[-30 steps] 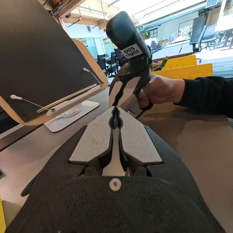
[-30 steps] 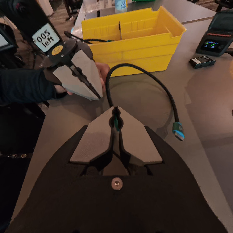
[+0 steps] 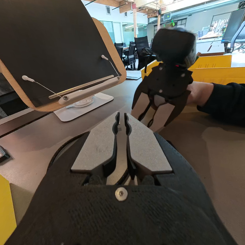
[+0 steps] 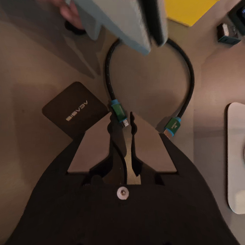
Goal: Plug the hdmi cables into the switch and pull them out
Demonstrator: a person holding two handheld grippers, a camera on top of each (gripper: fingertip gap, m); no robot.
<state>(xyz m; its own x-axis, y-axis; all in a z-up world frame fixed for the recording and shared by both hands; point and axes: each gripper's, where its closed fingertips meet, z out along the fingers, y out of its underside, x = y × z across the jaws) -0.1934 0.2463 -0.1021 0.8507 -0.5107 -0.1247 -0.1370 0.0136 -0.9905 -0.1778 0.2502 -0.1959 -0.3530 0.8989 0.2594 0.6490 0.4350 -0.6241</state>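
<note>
Right gripper (image 4: 121, 116) spread, hovering over one cable (image 4: 185, 74) plug (image 4: 118, 112) beside the black switch (image 4: 74, 108). Left gripper (image 3: 122, 115) slightly parted, empty.

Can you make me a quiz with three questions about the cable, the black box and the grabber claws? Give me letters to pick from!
1. Where does the black switch box lie?
A. Left of the cable's nearer plug
B. Inside the yellow bin
C. On top of the white base

2. How many green-and-blue plugs can you see?
A. One
B. Two
C. Four

3. What is the right gripper doing?
A. Squeezing a plug tight
B. Shut with nothing in it
C. Open, with a plug lying between its tips

Answers:
1 A: the box sits flat on the table, just left of the nearer plug.
2 B: the black cable loops round and ends in that plug and a second plug.
3 C: a gap shows between the fingers. The left gripper is open too.
</note>
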